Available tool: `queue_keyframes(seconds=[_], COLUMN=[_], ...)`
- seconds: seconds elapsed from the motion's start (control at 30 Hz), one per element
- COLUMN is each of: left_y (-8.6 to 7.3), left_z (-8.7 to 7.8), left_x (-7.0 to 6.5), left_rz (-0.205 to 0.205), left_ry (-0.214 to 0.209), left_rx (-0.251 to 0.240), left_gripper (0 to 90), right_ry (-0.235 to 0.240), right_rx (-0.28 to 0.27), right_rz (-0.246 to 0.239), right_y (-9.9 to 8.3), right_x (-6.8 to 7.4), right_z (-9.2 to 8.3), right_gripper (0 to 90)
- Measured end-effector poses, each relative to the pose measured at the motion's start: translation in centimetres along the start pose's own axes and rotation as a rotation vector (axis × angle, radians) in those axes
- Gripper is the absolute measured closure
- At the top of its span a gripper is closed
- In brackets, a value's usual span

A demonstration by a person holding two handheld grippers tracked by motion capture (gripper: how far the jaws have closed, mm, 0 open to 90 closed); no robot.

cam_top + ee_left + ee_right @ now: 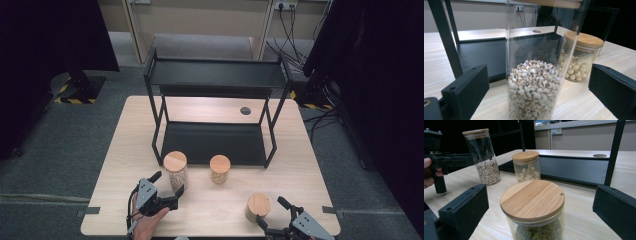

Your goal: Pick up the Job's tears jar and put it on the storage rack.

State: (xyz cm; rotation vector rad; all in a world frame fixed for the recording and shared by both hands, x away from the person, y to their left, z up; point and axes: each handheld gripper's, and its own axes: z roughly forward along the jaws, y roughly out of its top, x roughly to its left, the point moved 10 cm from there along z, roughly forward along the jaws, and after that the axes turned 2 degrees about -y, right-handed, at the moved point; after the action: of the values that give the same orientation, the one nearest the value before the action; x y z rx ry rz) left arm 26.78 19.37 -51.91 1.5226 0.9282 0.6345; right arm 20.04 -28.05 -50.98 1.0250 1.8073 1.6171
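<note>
Three glass jars with wooden lids stand on the table in front of a black shelf. The tall jar (pixel 175 170) (pixel 534 75) (pixel 482 157) holds small pale grains. My left gripper (pixel 168 183) (pixel 539 92) is open, its jaws either side of this jar and apart from the glass. The short jar (pixel 258 206) (pixel 532 205) holds greenish beans and sits between the open jaws of my right gripper (pixel 271 211) (pixel 539 212), untouched. The middle jar (pixel 220 169) (pixel 580 58) (pixel 526 166) holds larger pale seeds and stands free.
The two-tier black shelf (pixel 215 75) stands at the back of the wooden table (pixel 125 150), both tiers bare. A round cable hole (pixel 245 110) lies behind it. Bare tabletop runs left and right of the jars. Dark screens flank the table.
</note>
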Motion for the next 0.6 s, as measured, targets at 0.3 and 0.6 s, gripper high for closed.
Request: queue_keyframes(seconds=[0.3, 0.6], left_y=[0.5, 1.8], left_z=[0.4, 1.1], left_x=[0.3, 0.4], left_rz=[-0.003, 0.006], left_ry=[-0.001, -0.013], left_rx=[0.004, 0.003], left_gripper=[2.9, 3.2], right_ry=[-0.004, 0.0], right_rx=[-0.002, -0.003], right_rz=[0.004, 0.004], right_y=[0.0, 0.0], right_x=[-0.1, -0.1], right_z=[0.0, 0.0], right_gripper=[0.5, 0.5])
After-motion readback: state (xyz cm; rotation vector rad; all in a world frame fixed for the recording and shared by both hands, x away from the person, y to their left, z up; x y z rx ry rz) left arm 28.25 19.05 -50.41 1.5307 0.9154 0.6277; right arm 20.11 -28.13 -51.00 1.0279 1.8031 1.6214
